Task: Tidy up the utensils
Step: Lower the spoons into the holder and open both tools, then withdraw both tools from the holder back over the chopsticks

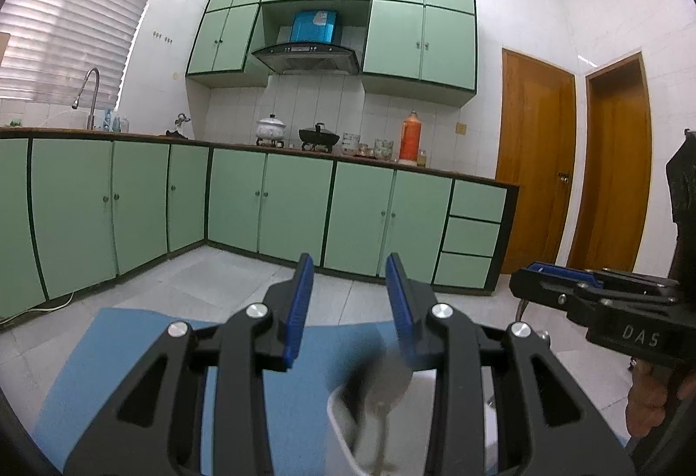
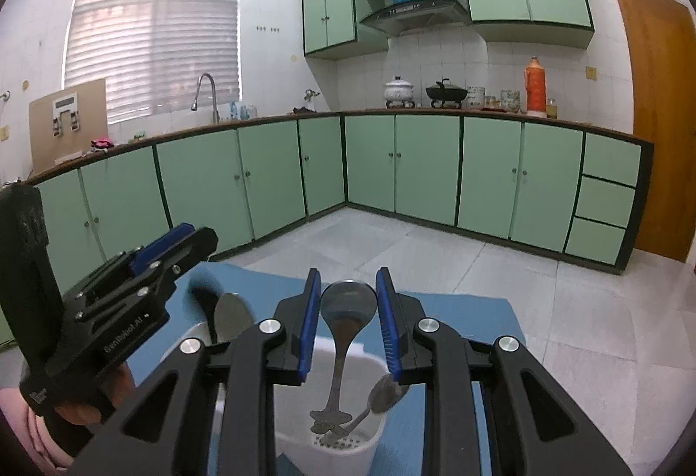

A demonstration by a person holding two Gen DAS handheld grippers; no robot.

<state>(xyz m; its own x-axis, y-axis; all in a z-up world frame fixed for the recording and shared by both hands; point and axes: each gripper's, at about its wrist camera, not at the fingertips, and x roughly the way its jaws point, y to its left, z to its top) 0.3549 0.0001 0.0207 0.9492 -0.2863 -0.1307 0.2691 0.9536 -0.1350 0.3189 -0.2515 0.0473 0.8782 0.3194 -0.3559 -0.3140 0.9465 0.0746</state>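
Note:
A white utensil holder point(image 2: 339, 432) stands on a blue mat point(image 2: 452, 311). In the right wrist view a large steel spoon point(image 2: 348, 302) stands in it, bowl up, between the open fingers of my right gripper point(image 2: 348, 319), not pinched. A smaller spoon point(image 2: 383, 393) leans beside it. Another spoon point(image 2: 232, 317) and a dark utensil point(image 2: 204, 297) stand in a second holder to the left. My left gripper point(image 1: 350, 311) is open above the blurred holder point(image 1: 343, 432) and spoon point(image 1: 387, 376). Each gripper shows in the other's view: left point(image 2: 174, 245), right point(image 1: 548, 280).
The mat point(image 1: 130, 354) lies on a low surface over a tiled floor point(image 2: 543, 302). Green base cabinets point(image 2: 413, 167) run along the far walls, with pots and an orange flask point(image 2: 536, 84) on the counter. Wooden doors point(image 1: 535, 163) are at the right.

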